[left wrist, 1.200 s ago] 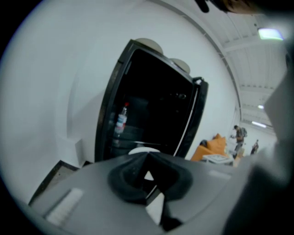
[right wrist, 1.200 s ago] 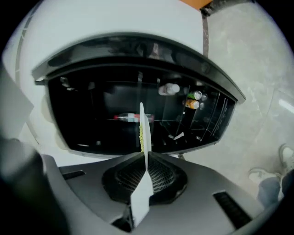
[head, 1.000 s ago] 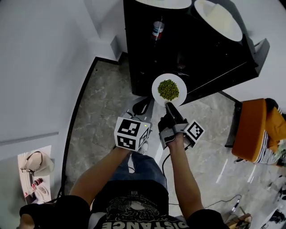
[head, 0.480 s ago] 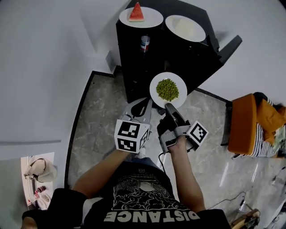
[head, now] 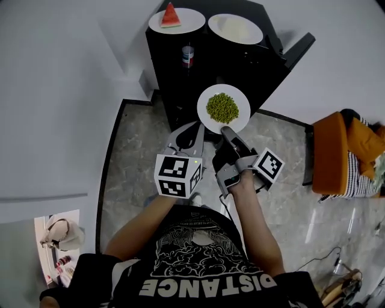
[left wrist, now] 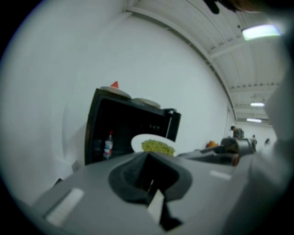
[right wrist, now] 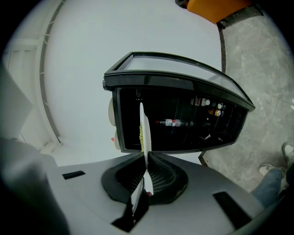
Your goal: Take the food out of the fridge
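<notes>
My right gripper point(head: 226, 132) is shut on the near rim of a white plate of green peas point(head: 223, 108) and holds it level in front of the open black fridge point(head: 174, 84). In the right gripper view the plate point(right wrist: 144, 133) stands edge-on between the pads, with the gripper point(right wrist: 144, 172) clamped on it. My left gripper point(head: 185, 139) hangs just left of the plate, shut and empty; its own view shows the plate point(left wrist: 154, 146) beyond the closed jaws point(left wrist: 151, 188). On the fridge top sit a plate with a watermelon slice point(head: 171, 15) and a second white plate point(head: 234, 28).
A bottle point(head: 187, 56) stands inside the fridge, and its door point(head: 299, 48) hangs open to the right. An orange seat with clothes point(head: 337, 153) is at the right. A white wall runs along the left, and marble floor point(head: 132, 156) lies below.
Both grippers have risen, and the plate of peas with them, in front of the fridge. The fridge top with its two plates has come fully into the head view.
</notes>
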`<state>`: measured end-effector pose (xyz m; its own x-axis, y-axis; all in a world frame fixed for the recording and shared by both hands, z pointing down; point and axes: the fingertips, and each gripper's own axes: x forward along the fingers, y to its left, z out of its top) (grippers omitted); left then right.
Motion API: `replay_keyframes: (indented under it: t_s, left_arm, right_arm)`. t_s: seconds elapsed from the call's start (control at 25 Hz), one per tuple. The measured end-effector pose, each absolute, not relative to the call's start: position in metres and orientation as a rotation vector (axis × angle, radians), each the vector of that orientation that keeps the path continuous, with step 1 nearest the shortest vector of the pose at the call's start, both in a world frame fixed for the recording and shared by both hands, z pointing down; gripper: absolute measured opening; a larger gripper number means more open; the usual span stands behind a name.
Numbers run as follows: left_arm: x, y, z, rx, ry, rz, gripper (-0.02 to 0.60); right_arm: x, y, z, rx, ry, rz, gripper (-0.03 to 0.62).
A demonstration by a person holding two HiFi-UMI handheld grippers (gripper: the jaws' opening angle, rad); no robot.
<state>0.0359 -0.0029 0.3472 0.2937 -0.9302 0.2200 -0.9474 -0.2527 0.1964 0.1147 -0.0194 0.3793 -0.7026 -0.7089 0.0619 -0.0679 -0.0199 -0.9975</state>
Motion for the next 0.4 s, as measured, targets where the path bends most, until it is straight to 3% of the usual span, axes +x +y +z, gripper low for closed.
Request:
replay_keyframes:
  t_s: [0.4]
  left_arm:
    - [0.0421, -0.0060, 0.3504, 2.274, -1.688, 0.101, 0.000]
  right_arm:
    - [0.1166, -0.0232, 0.3847, -0.805, 1.759, -1.784, 0.012]
